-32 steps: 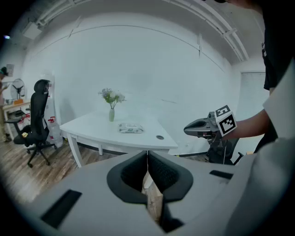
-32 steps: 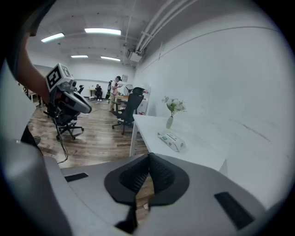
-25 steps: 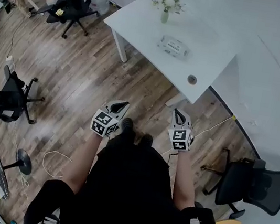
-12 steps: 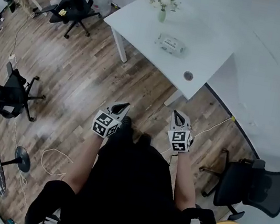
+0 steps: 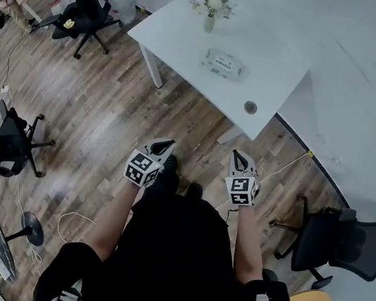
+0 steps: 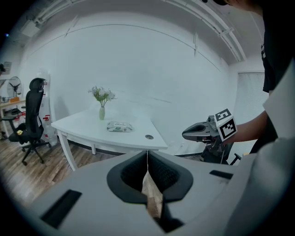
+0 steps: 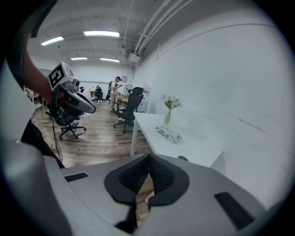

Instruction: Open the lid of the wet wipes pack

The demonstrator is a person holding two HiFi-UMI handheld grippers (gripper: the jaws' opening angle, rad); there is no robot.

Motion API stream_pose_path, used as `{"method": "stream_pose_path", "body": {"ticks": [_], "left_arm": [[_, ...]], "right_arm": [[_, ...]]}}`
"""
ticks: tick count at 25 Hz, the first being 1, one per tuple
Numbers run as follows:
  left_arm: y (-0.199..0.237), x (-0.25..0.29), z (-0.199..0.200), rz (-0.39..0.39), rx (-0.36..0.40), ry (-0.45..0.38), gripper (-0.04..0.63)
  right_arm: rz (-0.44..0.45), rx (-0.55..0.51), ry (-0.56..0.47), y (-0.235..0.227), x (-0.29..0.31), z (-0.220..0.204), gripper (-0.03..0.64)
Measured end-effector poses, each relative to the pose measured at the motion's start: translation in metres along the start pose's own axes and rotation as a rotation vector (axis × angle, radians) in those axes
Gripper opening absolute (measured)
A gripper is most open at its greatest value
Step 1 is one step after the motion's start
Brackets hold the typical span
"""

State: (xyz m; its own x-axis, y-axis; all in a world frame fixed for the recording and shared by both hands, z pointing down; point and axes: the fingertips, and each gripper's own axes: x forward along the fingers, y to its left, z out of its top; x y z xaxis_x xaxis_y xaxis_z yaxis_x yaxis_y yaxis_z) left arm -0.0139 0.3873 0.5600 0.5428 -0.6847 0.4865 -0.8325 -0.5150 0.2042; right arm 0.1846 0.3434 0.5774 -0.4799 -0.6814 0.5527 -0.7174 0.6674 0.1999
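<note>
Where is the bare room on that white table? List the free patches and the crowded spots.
The table is mostly bare: the wide left corner, in front of the vase and left of the wet wipes pack, and the strip between the pack and the cable hole. Only the stretch between vase and pack is tighter.

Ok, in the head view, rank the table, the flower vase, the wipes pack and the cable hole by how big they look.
1. table
2. flower vase and wipes pack: too alike to rank
3. cable hole, smallest
</note>
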Motion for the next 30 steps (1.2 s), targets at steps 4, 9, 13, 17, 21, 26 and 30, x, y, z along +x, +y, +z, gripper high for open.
{"method": "stream_pose_path", "body": {"ticks": [4,9,13,17,21,26,30], "left_arm": [[0.040,0.009,0.012,-0.027,0.005,0.010,0.023],[0.086,0.024,0.031,-0.057,0.018,0.007,0.023],[0.112,0.039,0.042,-0.090,0.031,0.017,0.023],[0.131,0.049,0.052,-0.118,0.043,0.024,0.023],[0.142,0.057,0.057,-0.145,0.049,0.027,0.023],[0.158,0.060,0.057,-0.168,0.050,0.033,0.023],[0.169,0.059,0.057,-0.190,0.058,0.039,0.023]], "right_arm": [[-0.029,0.016,0.012,-0.001,0.027,0.020,0.015],[-0.053,0.029,0.034,-0.002,0.062,0.035,0.015],[-0.070,0.040,0.042,-0.006,0.083,0.047,0.015],[-0.083,0.048,0.059,-0.006,0.099,0.056,0.015],[-0.099,0.048,0.064,-0.008,0.110,0.064,0.017],[-0.124,0.058,0.084,-0.006,0.120,0.068,0.017],[-0.150,0.059,0.092,-0.002,0.128,0.074,0.017]]}}
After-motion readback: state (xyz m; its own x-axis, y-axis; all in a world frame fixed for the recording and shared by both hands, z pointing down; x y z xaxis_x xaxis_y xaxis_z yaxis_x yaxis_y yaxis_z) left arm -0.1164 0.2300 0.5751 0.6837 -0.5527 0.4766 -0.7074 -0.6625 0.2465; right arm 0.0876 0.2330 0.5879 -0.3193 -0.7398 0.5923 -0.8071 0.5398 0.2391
